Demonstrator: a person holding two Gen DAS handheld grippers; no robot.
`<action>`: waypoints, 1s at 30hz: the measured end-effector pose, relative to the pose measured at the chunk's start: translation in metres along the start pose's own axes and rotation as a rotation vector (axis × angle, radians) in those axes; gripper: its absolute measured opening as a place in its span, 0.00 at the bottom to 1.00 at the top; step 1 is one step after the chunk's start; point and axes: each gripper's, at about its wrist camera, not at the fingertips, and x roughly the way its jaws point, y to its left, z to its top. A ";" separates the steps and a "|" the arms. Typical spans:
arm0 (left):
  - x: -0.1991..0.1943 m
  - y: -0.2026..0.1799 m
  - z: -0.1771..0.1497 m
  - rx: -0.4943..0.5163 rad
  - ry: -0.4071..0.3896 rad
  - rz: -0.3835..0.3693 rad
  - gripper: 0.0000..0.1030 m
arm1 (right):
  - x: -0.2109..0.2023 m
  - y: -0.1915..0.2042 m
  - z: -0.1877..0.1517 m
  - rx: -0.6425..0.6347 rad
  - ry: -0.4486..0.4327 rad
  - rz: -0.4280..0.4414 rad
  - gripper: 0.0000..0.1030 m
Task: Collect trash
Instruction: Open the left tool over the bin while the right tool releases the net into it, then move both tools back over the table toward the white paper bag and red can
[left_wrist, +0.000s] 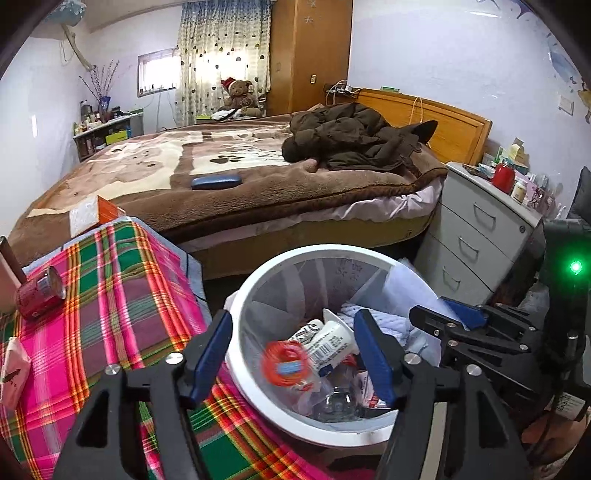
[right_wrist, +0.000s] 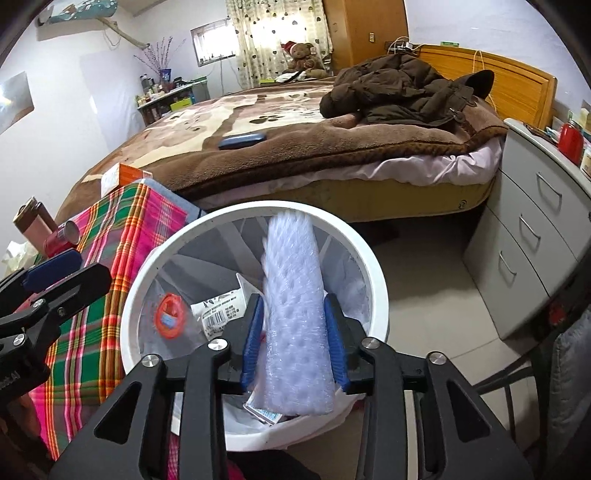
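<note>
Left gripper (left_wrist: 291, 354) hung wide open and empty over the bin's (right_wrist: 376, 295) left rim. Right gripper (right_wrist: 293, 341) pinched the foam wrap (right_wrist: 295, 314) above the bin mouth; best released there, clear of the right rim.

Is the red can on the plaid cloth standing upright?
No, the red can lies on its side on the plaid cloth, its silver end facing up and right.

We see a brown jacket (left_wrist: 354, 136) heaped on the bed (left_wrist: 236, 206), a teddy bear (left_wrist: 240, 94) behind, grey drawers (left_wrist: 476, 236) beside.
</note>
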 end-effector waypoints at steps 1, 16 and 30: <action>-0.002 0.001 -0.001 -0.006 0.000 -0.004 0.71 | -0.001 0.000 0.000 0.000 -0.004 0.000 0.55; -0.033 0.034 -0.011 -0.061 -0.036 0.034 0.72 | -0.016 0.016 0.004 -0.001 -0.053 0.027 0.61; -0.068 0.086 -0.026 -0.133 -0.072 0.124 0.72 | -0.028 0.062 0.006 -0.074 -0.120 0.114 0.61</action>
